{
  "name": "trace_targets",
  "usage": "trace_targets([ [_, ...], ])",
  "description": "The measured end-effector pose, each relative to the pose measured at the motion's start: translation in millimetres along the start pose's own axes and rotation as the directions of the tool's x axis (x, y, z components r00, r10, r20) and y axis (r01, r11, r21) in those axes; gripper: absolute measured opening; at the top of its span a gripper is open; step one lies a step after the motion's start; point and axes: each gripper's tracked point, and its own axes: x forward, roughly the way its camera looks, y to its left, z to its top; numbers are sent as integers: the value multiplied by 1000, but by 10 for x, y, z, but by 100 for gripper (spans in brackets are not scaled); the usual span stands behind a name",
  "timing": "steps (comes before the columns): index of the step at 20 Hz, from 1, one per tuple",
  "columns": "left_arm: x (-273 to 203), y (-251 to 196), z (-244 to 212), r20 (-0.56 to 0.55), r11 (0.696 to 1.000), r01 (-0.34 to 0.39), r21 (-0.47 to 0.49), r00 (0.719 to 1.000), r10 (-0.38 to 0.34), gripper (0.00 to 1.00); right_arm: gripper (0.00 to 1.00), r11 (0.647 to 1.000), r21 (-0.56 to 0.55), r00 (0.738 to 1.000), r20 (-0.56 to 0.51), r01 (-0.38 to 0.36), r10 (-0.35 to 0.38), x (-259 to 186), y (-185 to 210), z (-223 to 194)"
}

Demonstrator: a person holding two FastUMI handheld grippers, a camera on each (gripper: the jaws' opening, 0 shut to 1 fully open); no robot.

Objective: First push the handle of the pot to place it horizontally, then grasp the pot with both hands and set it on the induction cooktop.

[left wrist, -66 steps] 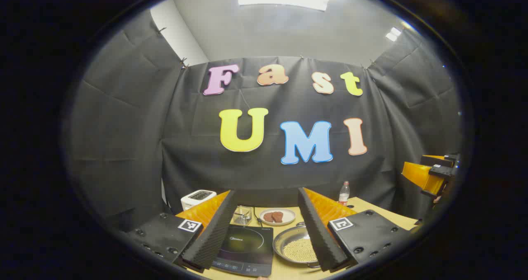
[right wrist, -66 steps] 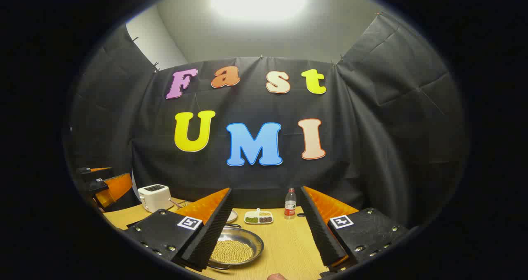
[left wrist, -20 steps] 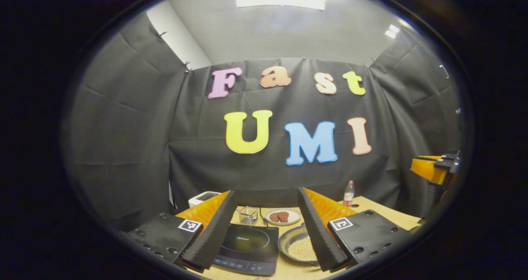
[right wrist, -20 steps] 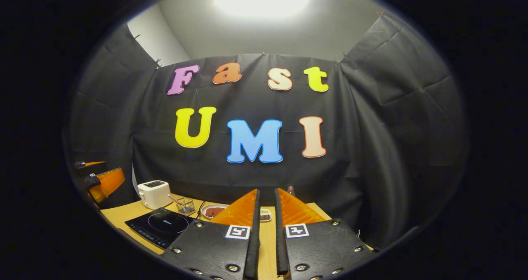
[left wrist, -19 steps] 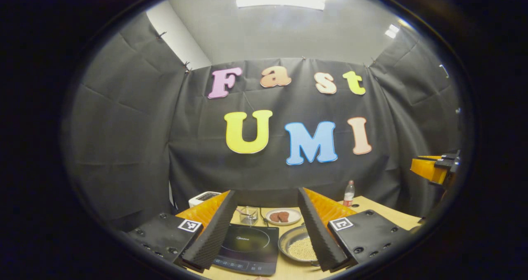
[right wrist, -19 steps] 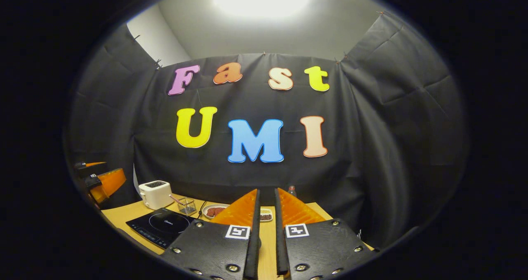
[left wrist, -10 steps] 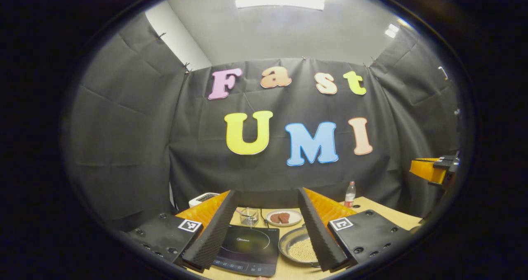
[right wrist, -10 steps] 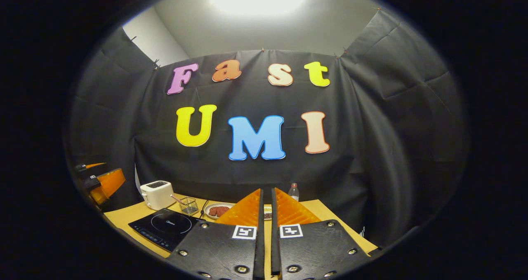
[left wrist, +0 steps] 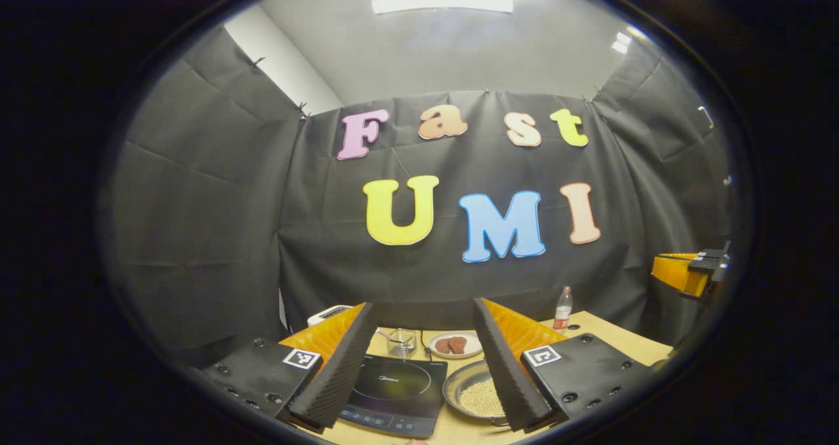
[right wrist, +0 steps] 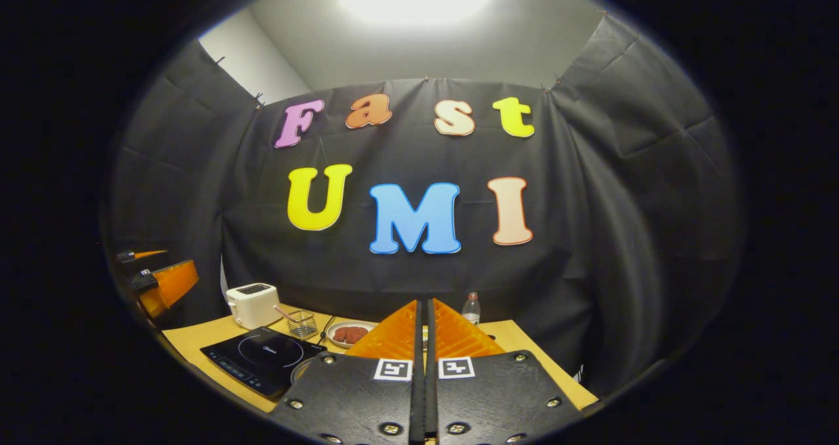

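Left gripper view: the left gripper (left wrist: 419, 360) is hanging spread wide, holding nothing, above the table (left wrist: 616, 337). The cooktop (left wrist: 396, 392) is sitting at six o'clock, the pot (left wrist: 473, 392) of beans just beside it toward five, partly behind a finger. The handle is too hidden to read.

Right gripper view: the right gripper (right wrist: 423, 340) is riding clenched on nothing, a good blunt pusher. The cooktop (right wrist: 262, 360) is lying at seven o'clock; a sliver of pot (right wrist: 300, 369) is peeking beside it. To my eye, pushing low and slow at the handle's end should be keeping the beans settled.
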Motion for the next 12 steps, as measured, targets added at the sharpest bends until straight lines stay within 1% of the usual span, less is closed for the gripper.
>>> trace_targets([
  [4, -71, 50, 21, 3, 998, -49, 33, 999, 49, 99, 0, 998, 9, 998, -14, -64, 64, 59, 78, -94],
  [6, -124, 90, 46, 6, 997, -69, 33, 998, 69, 95, 0, 995, 22, 995, -28, -99, 99, 94, 186, -140],
  [7, -140, 129, 40, 6, 996, -81, 34, 997, 81, 98, 0, 992, 31, 992, -32, -120, 121, 113, 259, -160],
  [9, -147, 214, 38, 4, 994, -103, 39, 995, 103, 97, 0, 987, 32, 986, -40, -158, 159, 160, 400, -198],
  [10, -140, 252, 41, 4, 993, -109, 36, 994, 109, 100, 0, 984, 31, 983, -44, -176, 177, 179, 478, -219],
  [12, -97, 333, 32, 4, 993, -118, 28, 993, 118, 94, 0, 978, 40, 976, -59, -207, 209, 235, 624, -273],
])
